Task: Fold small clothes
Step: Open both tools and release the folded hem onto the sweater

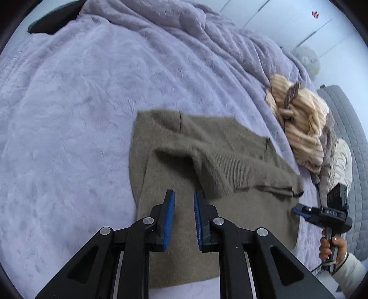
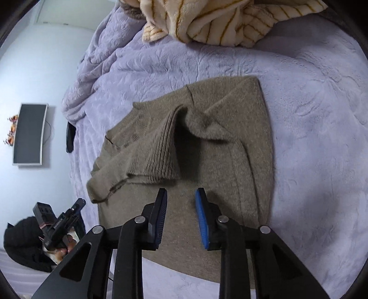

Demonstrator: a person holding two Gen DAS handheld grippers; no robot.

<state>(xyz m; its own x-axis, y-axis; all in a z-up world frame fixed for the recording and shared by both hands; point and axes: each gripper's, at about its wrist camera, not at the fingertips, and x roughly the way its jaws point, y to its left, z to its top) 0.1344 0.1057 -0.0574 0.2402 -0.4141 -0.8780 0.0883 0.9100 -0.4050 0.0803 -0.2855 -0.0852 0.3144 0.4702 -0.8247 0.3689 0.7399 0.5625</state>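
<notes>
An olive knit sweater (image 1: 207, 147) (image 2: 220, 138) lies flat on the bed, one sleeve folded across its body with the ribbed cuff (image 1: 220, 179) (image 2: 161, 161) on top. My left gripper (image 1: 184, 193) hovers over the sweater's lower body just short of the cuff, its blue pads close together with nothing between them. My right gripper (image 2: 181, 191) hangs over the same area from the other side, its jaws apart and empty. Each wrist view also catches the other gripper at the sweater's edge: the right gripper (image 1: 299, 210) in a hand, and the left gripper (image 2: 78, 204).
A lilac fleece blanket (image 1: 80, 103) (image 2: 310, 138) covers the bed. A pile of cream striped clothes (image 1: 299, 124) (image 2: 218, 20) lies beyond the sweater. A grey quilted pad (image 1: 345, 119) runs along the bed's edge. A dark screen (image 2: 28, 133) hangs on the wall.
</notes>
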